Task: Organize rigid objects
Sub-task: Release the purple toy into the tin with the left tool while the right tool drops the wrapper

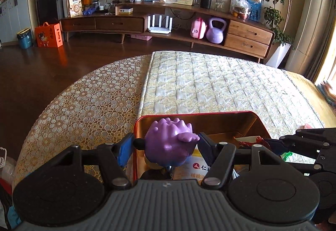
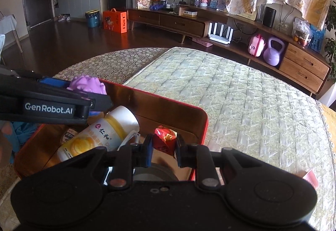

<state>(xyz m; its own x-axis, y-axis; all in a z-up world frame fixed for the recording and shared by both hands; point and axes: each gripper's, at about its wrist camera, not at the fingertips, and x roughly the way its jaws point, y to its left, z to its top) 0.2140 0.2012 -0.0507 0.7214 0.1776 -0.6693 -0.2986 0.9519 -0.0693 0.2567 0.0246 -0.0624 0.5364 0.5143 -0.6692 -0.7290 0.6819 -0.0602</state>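
A red tin box (image 1: 259, 120) (image 2: 197, 112) with a coppery inside sits on the quilted table. My left gripper (image 1: 166, 144) is shut on a purple spiky toy figure (image 1: 168, 144) and holds it over the box's left end. The same toy (image 2: 87, 83) shows in the right wrist view, gripped at upper left. My right gripper (image 2: 163, 144) is shut on a small red foil-wrapped piece (image 2: 164, 138) above the box's right part. A white and yellow bottle (image 2: 100, 136) (image 1: 194, 169) lies on its side inside the box.
A quilted mat (image 2: 241, 100) covers the table beyond the box, with lace cloth (image 1: 84, 104) to the left. A small pink-red item (image 2: 310, 177) lies on the mat at right. Beyond the table are dark floor and a low wooden cabinet (image 1: 168, 27).
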